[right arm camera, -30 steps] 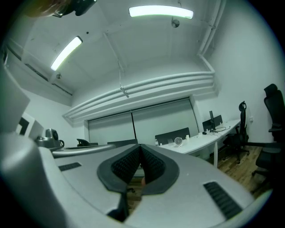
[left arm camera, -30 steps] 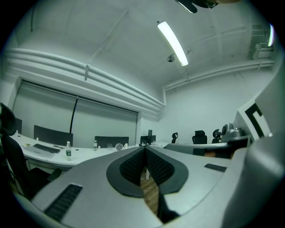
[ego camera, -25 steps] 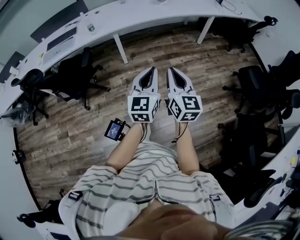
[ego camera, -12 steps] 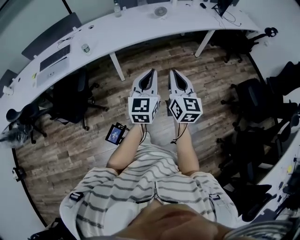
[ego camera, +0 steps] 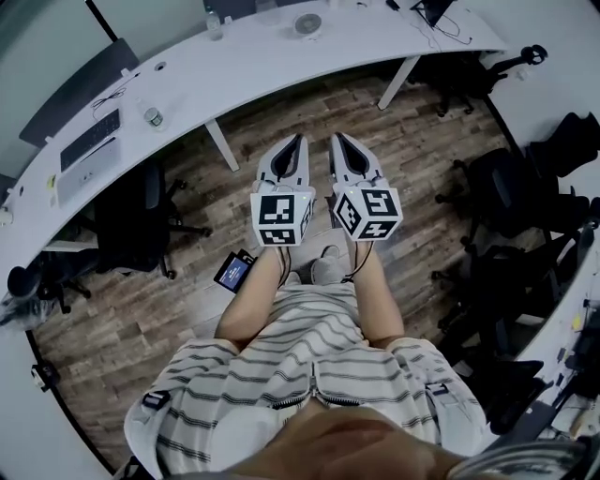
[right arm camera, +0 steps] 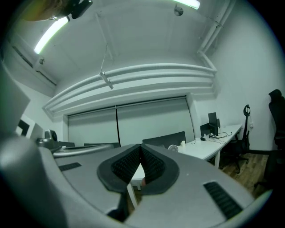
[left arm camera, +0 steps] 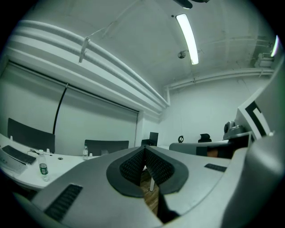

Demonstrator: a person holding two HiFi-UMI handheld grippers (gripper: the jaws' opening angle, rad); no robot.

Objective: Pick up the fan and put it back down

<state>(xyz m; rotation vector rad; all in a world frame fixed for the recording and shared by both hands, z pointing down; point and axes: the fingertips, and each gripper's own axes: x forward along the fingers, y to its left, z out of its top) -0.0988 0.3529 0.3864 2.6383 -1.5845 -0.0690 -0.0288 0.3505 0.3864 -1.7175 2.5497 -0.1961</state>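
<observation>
We hold both tools over the wood floor (ego camera: 178, 281), short of the white desk (ego camera: 253, 58). The left gripper (ego camera: 298, 141) has its jaws pressed together with nothing in them. The right gripper (ego camera: 337, 139) is the same, closed and empty. The fan (ego camera: 307, 24) stands on the desk, well apart from both grippers. A black chair (ego camera: 136, 220) is at the desk's near edge.

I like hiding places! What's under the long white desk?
Under the white desk you can see two slanted white legs, wooden floor and black chairs at its edge. The desktop covers everything farther back, so that part can't be seen.
</observation>
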